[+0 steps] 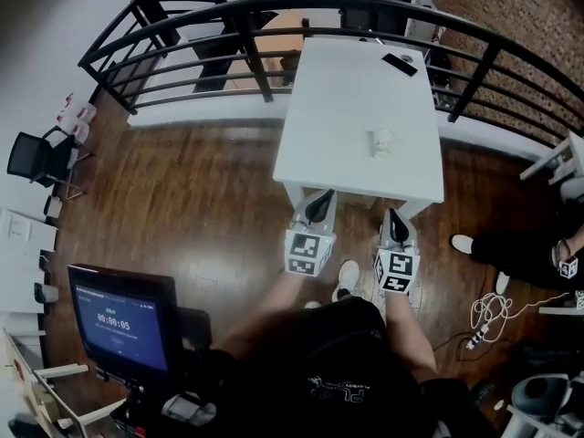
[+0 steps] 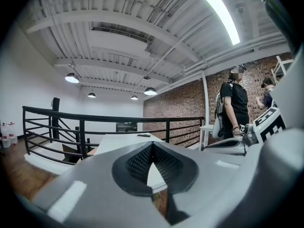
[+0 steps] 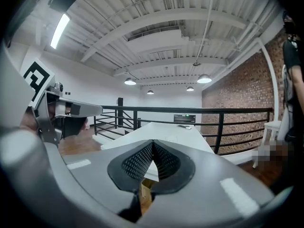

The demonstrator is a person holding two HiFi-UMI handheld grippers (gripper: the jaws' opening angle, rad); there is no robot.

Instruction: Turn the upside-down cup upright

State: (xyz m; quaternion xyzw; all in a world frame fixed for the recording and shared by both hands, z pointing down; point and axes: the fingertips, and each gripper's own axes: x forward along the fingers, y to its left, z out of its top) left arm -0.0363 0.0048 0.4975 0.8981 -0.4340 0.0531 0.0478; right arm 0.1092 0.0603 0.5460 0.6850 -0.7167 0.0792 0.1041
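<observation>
A small white cup (image 1: pixel 381 141) stands on the white table (image 1: pixel 347 99), toward its near right part; I cannot tell from here which way up it is. Both grippers hover just short of the table's near edge, apart from the cup. My left gripper (image 1: pixel 320 199) is shut with nothing between its pads, as the left gripper view shows (image 2: pixel 152 144). My right gripper (image 1: pixel 392 217) is likewise shut and empty (image 3: pixel 153 142). In the right gripper view the cup is only a faint pale shape (image 3: pixel 172 137) on the tabletop ahead.
A black flat object (image 1: pixel 399 64) lies at the table's far right. A black railing (image 1: pixel 274 26) runs behind and beside the table. A person (image 2: pixel 234 103) stands at the right, a monitor (image 1: pixel 123 318) at the lower left, and cables (image 1: pixel 488 318) lie on the wooden floor.
</observation>
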